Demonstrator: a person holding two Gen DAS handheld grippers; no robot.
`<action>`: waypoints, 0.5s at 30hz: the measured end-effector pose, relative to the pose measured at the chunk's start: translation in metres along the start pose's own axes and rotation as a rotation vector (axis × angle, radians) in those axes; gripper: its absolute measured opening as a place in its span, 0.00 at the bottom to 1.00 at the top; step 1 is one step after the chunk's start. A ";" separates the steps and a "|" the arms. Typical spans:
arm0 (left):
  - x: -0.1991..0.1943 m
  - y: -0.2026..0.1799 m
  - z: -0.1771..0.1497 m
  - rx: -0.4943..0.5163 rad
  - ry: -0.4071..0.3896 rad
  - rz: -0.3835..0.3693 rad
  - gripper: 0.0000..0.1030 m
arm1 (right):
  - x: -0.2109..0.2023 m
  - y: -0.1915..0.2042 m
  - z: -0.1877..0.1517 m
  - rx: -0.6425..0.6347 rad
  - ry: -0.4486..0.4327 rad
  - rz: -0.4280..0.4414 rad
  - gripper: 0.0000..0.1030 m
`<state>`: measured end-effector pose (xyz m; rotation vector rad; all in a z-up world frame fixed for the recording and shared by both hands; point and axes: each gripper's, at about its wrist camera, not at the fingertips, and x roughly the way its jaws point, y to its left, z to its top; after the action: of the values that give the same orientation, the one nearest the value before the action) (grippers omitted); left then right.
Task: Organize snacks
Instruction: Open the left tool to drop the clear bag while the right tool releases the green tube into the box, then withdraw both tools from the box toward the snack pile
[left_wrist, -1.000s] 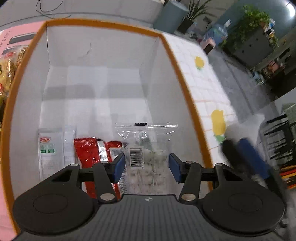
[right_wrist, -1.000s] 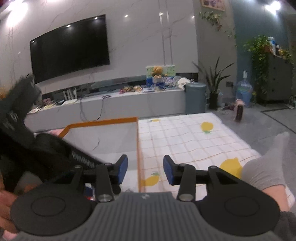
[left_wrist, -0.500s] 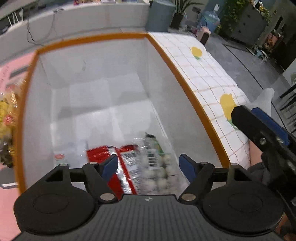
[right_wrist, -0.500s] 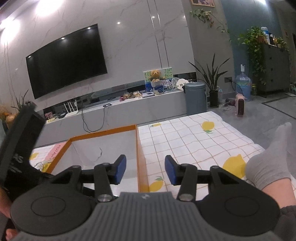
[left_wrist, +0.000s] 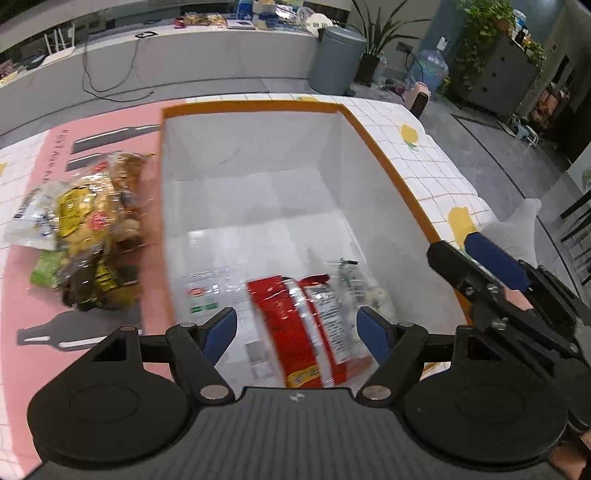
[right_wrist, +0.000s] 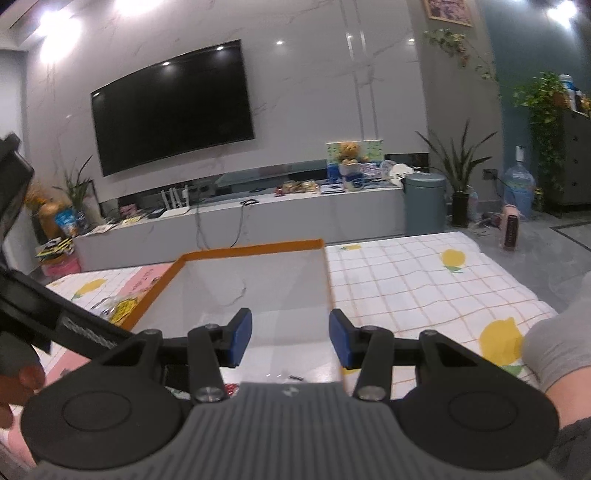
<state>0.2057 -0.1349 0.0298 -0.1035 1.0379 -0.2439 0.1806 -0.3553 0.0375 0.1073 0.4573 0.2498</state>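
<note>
Above the box (left_wrist: 373, 144), left claw (left_wrist: 297, 330) gapes empty.

Little print I can truly read from here. Pink mat (left_wrist: 110, 127) left of the box: a line of white capital letters along its far edge, too blurred and turned to spell out; dark bar shapes and a bottle outline printed on it, no words. Red snack packet (left_wrist: 295, 325) in the box: a barcode-and-text panel down its side and a yellow patch at the near end, none legible. White packet (left_wrist: 207, 295) beside it: a small red oval logo over green marks, unreadable. Yellow bags (left_wrist: 88, 218) on the mat: red round badges, dark lettering, smeared. My other gripper's black arm (right_wrist: 85, 334) carries pale lettering, blurred.
</note>
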 end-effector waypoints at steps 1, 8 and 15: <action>-0.004 0.003 -0.002 -0.003 -0.003 0.003 0.84 | 0.000 0.004 -0.001 -0.010 0.003 0.002 0.44; -0.032 0.017 -0.016 -0.023 -0.038 -0.041 0.82 | -0.003 0.030 -0.007 -0.061 0.018 0.029 0.44; -0.056 0.021 -0.024 -0.019 -0.063 -0.017 0.82 | -0.012 0.050 -0.016 -0.107 0.014 0.042 0.44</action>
<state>0.1613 -0.1004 0.0608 -0.1366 0.9775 -0.2448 0.1527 -0.3095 0.0363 0.0110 0.4546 0.3159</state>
